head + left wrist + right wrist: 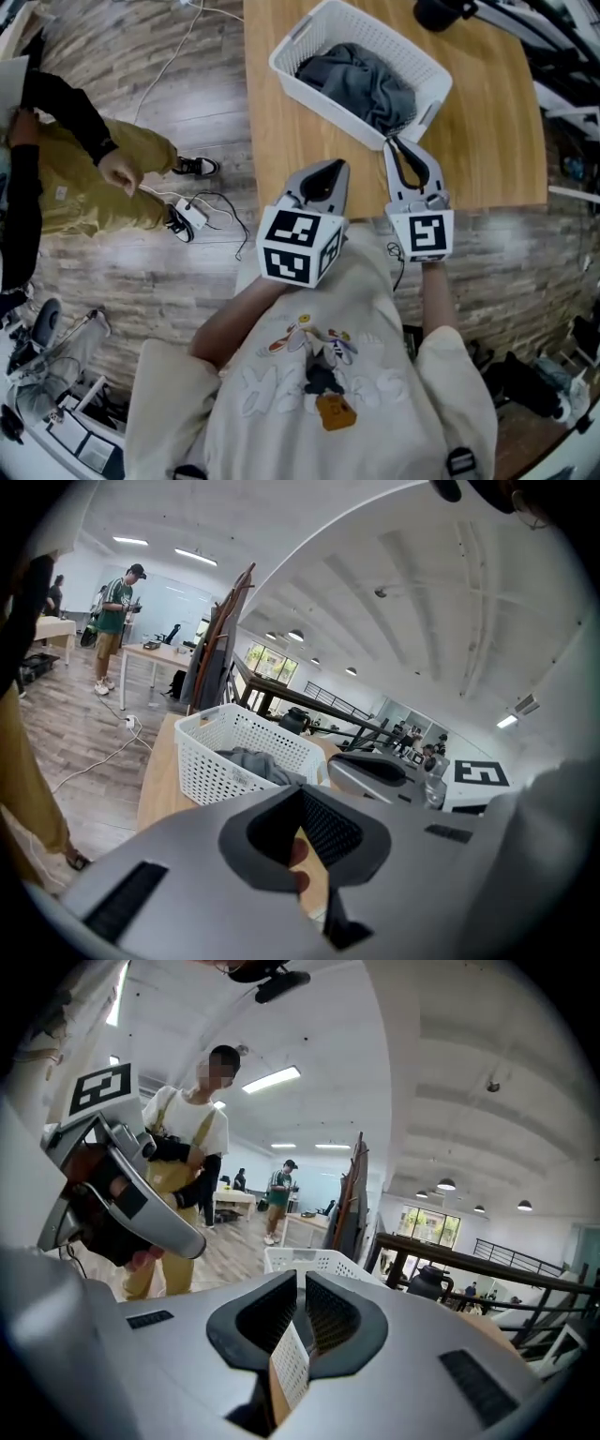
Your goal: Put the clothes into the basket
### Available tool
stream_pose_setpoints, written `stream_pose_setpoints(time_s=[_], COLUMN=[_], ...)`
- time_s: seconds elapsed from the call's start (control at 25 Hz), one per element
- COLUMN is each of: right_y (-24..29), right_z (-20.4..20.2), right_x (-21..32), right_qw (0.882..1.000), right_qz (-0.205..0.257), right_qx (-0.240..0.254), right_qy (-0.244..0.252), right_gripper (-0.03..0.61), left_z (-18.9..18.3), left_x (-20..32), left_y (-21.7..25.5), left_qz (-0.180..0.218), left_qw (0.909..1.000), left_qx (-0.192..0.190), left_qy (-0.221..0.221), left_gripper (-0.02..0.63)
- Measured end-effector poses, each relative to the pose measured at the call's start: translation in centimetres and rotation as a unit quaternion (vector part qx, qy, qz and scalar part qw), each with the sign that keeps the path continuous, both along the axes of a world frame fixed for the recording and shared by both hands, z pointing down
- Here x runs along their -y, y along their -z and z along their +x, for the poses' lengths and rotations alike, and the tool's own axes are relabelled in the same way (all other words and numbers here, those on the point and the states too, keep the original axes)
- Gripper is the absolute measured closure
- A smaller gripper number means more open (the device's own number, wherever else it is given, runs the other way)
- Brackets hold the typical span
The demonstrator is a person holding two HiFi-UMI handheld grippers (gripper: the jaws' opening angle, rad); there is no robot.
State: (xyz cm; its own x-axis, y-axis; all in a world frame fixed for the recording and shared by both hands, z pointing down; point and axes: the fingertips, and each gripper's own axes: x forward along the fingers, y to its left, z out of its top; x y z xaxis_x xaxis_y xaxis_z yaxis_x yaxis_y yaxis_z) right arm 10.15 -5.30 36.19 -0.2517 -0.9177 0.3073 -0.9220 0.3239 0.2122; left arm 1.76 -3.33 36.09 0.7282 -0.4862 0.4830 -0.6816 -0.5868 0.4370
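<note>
1. Basket [394,39], white and slotted, sits at an angle on the wooden table [487,141]. Grey clothes [361,84] lie heaped inside it, and I see no other clothing on the table.
2. Only the head view gives me the whole layout. Both tools are at the table's near edge, and the left gripper [330,173] is well short of the basket. The right gripper [398,150] has its tips just beside the basket's near corner, though I cannot tell whether they touch it.
3. Only the head view shows the floor to the left. A person in yellow trousers [84,178] stands there beside a white power strip [194,214] and its cable.
4. The left gripper view looks along the table. It shows the basket's mesh wall with the grey cloth rising just above the rim. Its jaws are pressed together and empty.
5. The right gripper view catches only the basket's upper rim past its own jaws, so the clothes are hidden from me there. Those jaws are drawn in to a thin slit and grip nothing.
6. The right gripper view alone shows the left gripper from the side, with the person in yellow trousers standing behind it.
7. Both gripper views reach the far room, where a bystander in a green shirt [117,621] stands by a desk. The head view misses this.
</note>
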Motion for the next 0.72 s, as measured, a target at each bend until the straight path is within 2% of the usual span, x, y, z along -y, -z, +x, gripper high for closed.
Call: stream_pose_setpoints(time_s=[0.24, 0.48, 0.6, 0.72], right_y=[2.4, 2.6, 2.1, 2.7], right_z=[-1.7, -3.5, -3.0, -2.2], right_x=[0.1, -2.3, -3.2, -4.2], right_qw=[0.999, 0.996, 0.996, 0.993], right_qz=[0.002, -0.025, -0.036, -0.046], right_qx=[0.048, 0.07, 0.072, 0.102], right_qy=[0.017, 0.04, 0.031, 0.023], right_gripper=[0.534, 0.534, 0.534, 0.534], left_z=[-0.2, 0.0, 0.3, 0.2], left_x=[-0.6, -1.8, -2.7, -3.8], left_y=[0.8, 0.6, 0.6, 1.2], left_qz=[0.007, -0.005, -0.002, 0.004], left_qw=[0.9999, 0.9998, 0.9999, 0.9999], left_qx=[-0.007, -0.008, -0.006, -0.001], left_qy=[-0.007, -0.016, -0.016, -0.01], left_gripper=[0.613, 0.614, 0.614, 0.613])
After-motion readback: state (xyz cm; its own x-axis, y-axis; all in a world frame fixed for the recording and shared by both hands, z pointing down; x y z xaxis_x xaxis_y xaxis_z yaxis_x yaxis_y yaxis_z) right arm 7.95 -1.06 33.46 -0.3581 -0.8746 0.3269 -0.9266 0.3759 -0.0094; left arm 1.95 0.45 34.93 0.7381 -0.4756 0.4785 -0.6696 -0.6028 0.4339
